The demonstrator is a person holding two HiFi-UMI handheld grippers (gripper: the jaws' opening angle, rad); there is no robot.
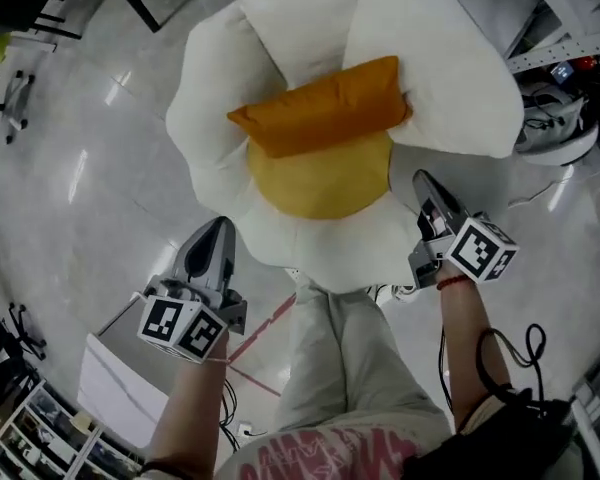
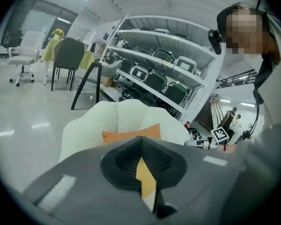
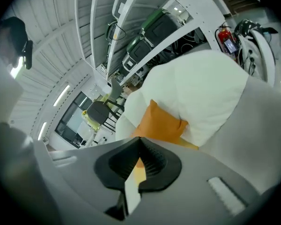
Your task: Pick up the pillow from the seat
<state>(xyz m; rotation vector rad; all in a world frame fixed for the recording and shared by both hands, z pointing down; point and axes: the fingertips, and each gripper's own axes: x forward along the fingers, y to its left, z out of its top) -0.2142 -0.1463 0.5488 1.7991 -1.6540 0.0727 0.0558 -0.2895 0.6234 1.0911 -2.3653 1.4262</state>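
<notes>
Orange pillow (image 1: pixel 325 106): lies across the far side of the yellow centre of the white petal-shaped seat (image 1: pixel 450 78), apparently leaning on the backrest. Left gripper (image 1: pixel 220 226): near-left of the seat, jaws pressed together with nothing between them, apart from the pillow. Right gripper (image 1: pixel 424 180): just beside the seat's near-right edge, jaws likewise closed and empty.

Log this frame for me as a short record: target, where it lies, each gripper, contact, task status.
target: orange pillow
location: lying across the white flower-shaped seat, above its yellow centre, against the back petals
left gripper: shut, empty, near the seat's front-left edge
right gripper: shut, empty, near the seat's front-right edge
contact with pillow: none
task status: pick-up not yet begun
</notes>
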